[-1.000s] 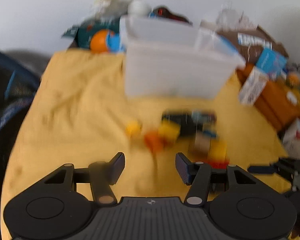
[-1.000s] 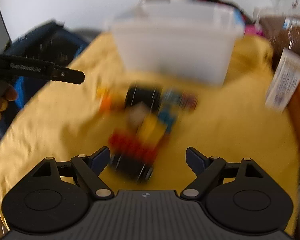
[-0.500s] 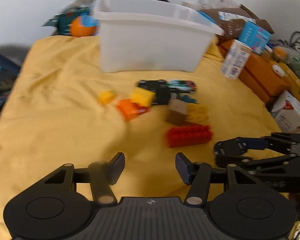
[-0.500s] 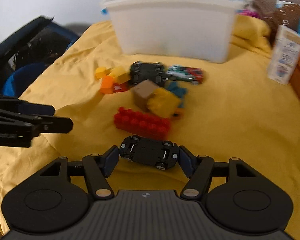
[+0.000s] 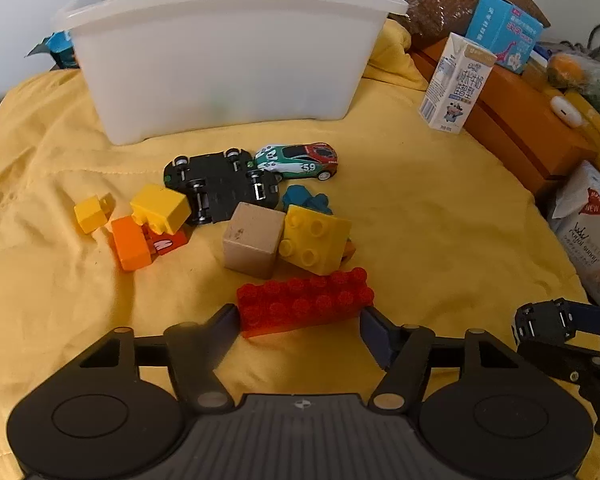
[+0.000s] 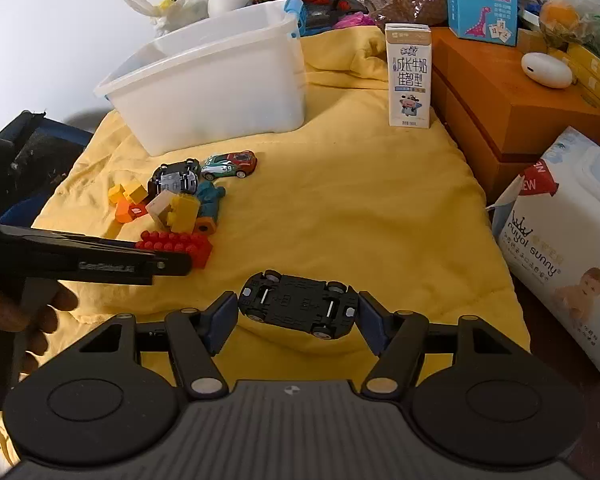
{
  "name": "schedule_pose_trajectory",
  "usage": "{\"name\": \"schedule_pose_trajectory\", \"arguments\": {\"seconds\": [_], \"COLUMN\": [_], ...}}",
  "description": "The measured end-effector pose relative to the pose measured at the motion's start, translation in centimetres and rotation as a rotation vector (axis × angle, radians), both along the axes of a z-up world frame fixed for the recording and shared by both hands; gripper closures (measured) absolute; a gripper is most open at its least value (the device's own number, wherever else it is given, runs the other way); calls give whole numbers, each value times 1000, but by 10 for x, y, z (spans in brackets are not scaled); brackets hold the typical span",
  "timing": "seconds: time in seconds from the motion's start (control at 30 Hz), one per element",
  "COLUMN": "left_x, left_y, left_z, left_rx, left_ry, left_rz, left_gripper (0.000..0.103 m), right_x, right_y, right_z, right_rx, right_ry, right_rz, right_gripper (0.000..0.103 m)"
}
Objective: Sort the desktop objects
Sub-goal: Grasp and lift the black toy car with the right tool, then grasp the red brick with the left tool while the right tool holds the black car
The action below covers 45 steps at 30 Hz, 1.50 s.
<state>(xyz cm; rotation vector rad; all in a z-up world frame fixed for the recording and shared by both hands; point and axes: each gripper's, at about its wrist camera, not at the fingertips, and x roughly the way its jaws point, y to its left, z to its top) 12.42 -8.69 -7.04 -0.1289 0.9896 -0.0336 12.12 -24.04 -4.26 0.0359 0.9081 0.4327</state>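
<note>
A plain white wall (image 6: 60, 20) rises behind a surface draped in a wrinkled yellow cloth (image 6: 360, 208). Along the right side stands an orange wooden box (image 6: 500, 104). Even, soft light falls across everything; a dark blue bag (image 6: 36, 148) sits at left.

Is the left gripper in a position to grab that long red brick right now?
Probably yes. The left gripper has just been opening, and the red brick already lies between its fingers with nothing on top. The yellow brick and wooden cube sit just behind it, clear of the fingers.
</note>
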Motion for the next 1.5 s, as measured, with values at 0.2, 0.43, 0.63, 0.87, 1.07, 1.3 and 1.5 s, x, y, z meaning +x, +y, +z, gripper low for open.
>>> {"name": "schedule_pose_trajectory", "arguments": {"seconds": [0.2,0.43,0.63,0.87,1.07,1.3,1.5], "left_x": [-3,-15,-4,-37,-47,-20,-22], "left_y": [-2,25,28,15,9,1,-7], "left_z": [2,11,12,13,16,2,7], "left_rx": [30,-10,39,-135,-49,7,-38], "left_ry": [-32,-108,-173,-105,-142,-90,-115], "left_rz": [-43,-108,-222,-397,-417,-432,-450], "left_gripper": [37,50,49,49,49,50,76], "right_x": [0,3,3,2,1,0,-1], "right_y": [1,5,6,7,5,1,-6], "right_z": [-4,-3,-4,-8,-10,-9,-7], "right_rx": [10,20,20,22,27,19,19], "right_ry": [10,11,23,40,43,43,45], "right_rz": [16,31,42,29,12,-3,-32], "right_gripper": [36,35,35,35,35,35,35]}}
